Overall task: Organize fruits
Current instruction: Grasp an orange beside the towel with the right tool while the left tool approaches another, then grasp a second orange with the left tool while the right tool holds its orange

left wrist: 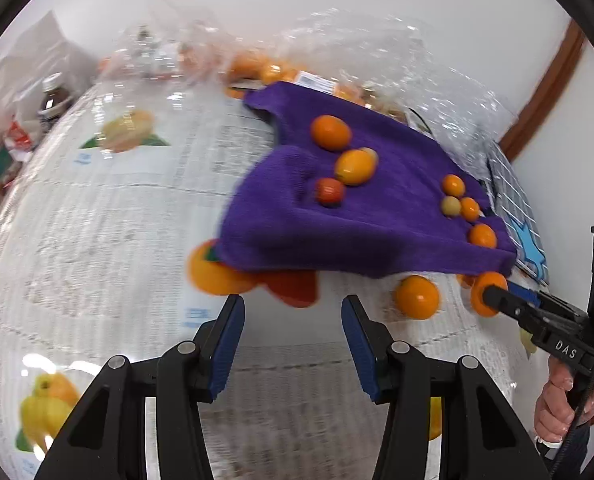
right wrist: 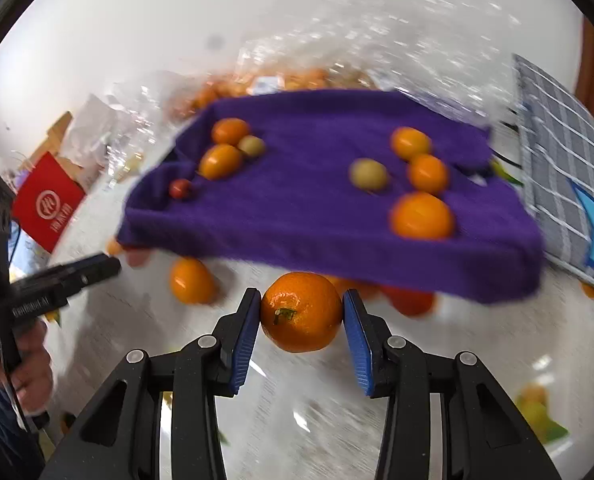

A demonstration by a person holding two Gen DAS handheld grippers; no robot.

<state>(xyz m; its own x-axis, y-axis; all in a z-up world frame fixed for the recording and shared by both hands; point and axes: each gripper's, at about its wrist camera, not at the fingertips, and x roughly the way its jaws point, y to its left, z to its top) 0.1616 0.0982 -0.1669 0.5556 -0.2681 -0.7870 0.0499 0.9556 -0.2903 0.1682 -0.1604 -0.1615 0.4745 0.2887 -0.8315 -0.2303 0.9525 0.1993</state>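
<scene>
The right hand-held gripper (right wrist: 301,312) pinches a mandarin (right wrist: 301,312) just short of the purple cloth's (right wrist: 297,208) near edge; the left hand-held gripper (left wrist: 293,312) is spread, empty.

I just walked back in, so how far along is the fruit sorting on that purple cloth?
Partly done. Two clusters of small fruit already sit on the purple cloth: one at its left, one at its right. In hand: the right tongs are shut on a mandarin just short of the cloth's near edge. Left: a loose orange on the table; the left tongs are open and empty.
</scene>
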